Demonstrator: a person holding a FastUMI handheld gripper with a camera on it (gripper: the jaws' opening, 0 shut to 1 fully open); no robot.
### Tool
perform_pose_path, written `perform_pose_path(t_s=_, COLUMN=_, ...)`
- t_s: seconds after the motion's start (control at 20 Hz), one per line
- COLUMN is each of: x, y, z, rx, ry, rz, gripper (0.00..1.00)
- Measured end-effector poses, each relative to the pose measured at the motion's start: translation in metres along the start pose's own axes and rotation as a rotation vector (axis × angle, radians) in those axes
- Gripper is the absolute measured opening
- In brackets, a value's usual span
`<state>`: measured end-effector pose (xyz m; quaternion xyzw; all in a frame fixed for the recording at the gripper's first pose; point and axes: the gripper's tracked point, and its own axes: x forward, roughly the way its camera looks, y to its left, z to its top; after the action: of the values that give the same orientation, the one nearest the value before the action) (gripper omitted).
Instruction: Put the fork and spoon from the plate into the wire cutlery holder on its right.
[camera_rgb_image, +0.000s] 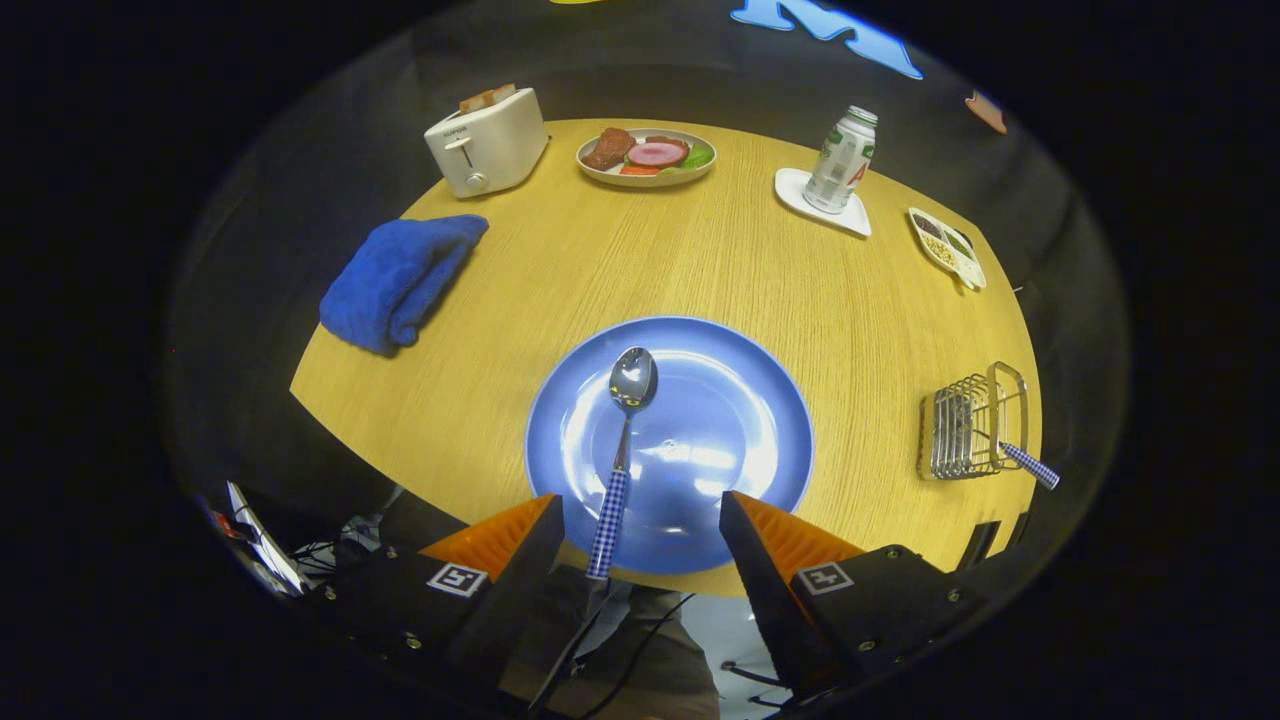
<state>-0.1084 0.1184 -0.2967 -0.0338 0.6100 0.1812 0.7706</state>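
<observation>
spoon (622, 450) on plate (740, 400), handle between spread fingers of tool (640, 525), untouched. checked handle, likely fork (1030, 466), already in holder (970, 425). spoon left to move.

A spoon (622, 450) lies on a plate (740, 420) just ahead of the jaws, its handle reaching back between them, with a wire cutlery holder (968, 425) holding one utensil to their right and a folded towel (400, 280), toaster (487, 140), food dish (647, 157) and bottle (842, 160) beyond on the bench (700, 260).
</observation>
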Motion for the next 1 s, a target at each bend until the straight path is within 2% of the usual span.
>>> perform_pose_path(t_s=0.25, x=0.022, y=0.002, z=-0.009, rx=0.030, ry=0.037, rz=-0.031, gripper=0.97)
perform_pose_path(t_s=0.7, x=0.042, y=0.009, z=-0.022, rx=0.070, ry=0.096, rz=-0.018, gripper=0.96)
perform_pose_path(t_s=0.85, x=0.046, y=0.012, z=-0.028, rx=0.072, ry=0.136, rz=-0.002, gripper=0.56)
perform_pose_path(t_s=0.9, x=0.038, y=0.007, z=-0.024, rx=0.070, ry=0.154, rz=-0.004, gripper=0.55)
perform_pose_path(t_s=0.95, x=0.067, y=0.008, z=-0.036, rx=0.083, ry=0.148, rz=0.009, gripper=0.35)
perform_pose_path(t_s=1.0, x=0.067, y=0.006, z=-0.039, rx=0.072, ry=0.171, rz=0.012, gripper=0.15)
